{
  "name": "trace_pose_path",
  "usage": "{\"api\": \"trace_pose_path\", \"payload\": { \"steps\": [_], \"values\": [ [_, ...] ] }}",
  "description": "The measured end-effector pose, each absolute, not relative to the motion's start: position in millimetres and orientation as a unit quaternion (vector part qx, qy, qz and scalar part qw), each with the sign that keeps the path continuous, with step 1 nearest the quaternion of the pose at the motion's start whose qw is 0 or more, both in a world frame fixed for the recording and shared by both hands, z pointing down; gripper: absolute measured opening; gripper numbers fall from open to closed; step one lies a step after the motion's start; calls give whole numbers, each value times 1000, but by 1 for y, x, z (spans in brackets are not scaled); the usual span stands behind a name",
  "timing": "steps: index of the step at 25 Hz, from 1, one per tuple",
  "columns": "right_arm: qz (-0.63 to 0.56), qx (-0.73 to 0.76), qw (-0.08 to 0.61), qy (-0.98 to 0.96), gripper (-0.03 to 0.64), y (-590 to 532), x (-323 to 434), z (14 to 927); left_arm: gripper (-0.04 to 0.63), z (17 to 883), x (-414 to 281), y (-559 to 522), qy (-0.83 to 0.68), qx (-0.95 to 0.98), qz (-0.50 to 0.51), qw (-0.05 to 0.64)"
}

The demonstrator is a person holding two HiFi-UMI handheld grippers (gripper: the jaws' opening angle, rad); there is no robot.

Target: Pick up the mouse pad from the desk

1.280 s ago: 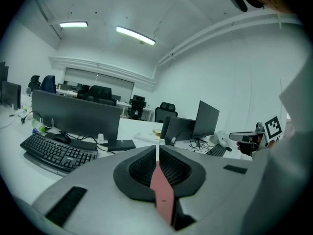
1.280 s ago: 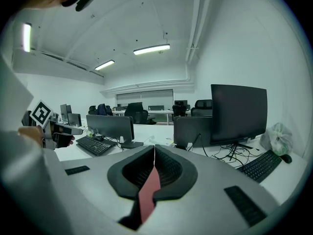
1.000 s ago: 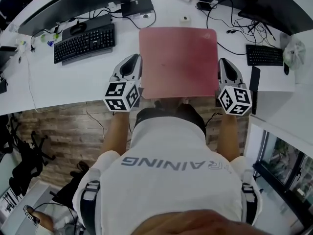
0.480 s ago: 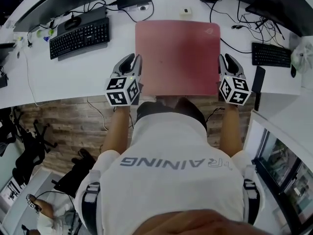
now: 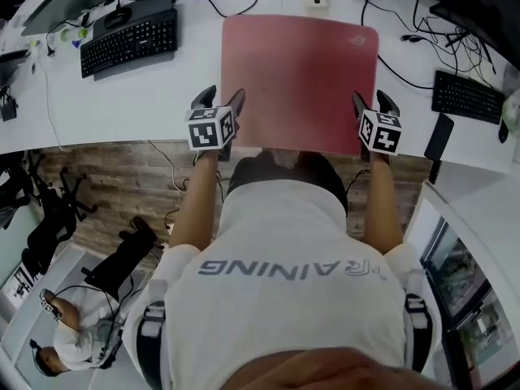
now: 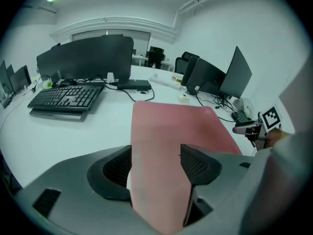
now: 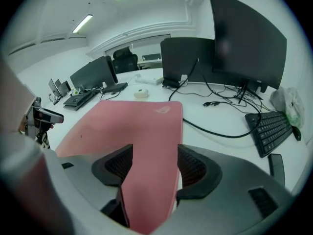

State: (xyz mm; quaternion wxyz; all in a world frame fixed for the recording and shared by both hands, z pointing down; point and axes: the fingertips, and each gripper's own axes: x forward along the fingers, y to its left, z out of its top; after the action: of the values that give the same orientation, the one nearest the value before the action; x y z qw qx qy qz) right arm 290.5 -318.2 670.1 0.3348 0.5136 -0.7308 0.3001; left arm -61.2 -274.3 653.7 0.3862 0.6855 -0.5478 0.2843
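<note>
The red mouse pad (image 5: 301, 80) lies flat on the white desk (image 5: 122, 112), its near edge at the desk's front edge. My left gripper (image 5: 219, 100) is at the pad's near left corner and my right gripper (image 5: 370, 102) at its near right corner. In the left gripper view the pad (image 6: 181, 126) runs between the jaws of the left gripper (image 6: 155, 163), which are opening and stand wide. In the right gripper view the pad (image 7: 132, 131) likewise passes between the opening jaws of the right gripper (image 7: 154, 168). Neither pair of pads presses on it.
A black keyboard (image 5: 130, 39) lies left of the pad, with dark monitors behind. Another keyboard (image 5: 465, 96) and a phone (image 5: 439, 136) lie to the right, with black cables (image 5: 398, 63) trailing near the pad's right edge. A small white object (image 5: 318, 2) sits beyond the pad.
Both grippers came down toward the desk with the pad, which was held raised and now lies flat. Both pairs of jaws went from shut on the pad to wide apart.
</note>
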Motion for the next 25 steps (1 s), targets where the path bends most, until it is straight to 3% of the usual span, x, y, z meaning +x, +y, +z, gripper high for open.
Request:
{"api": "trace_pose_path", "payload": {
  "steps": [9,20,25],
  "values": [
    [337,494,385,-703,362,-299,297,723,337,710,-66,-267,-544,654,342,400],
    [351,505,383,-690,361,-295,296,727,344,727,-63,-267,-537,646,366,401],
    [351,512,376,-688,326,-294,295,727,320,726,-62,-266,-534,640,375,405]
  ]
}}
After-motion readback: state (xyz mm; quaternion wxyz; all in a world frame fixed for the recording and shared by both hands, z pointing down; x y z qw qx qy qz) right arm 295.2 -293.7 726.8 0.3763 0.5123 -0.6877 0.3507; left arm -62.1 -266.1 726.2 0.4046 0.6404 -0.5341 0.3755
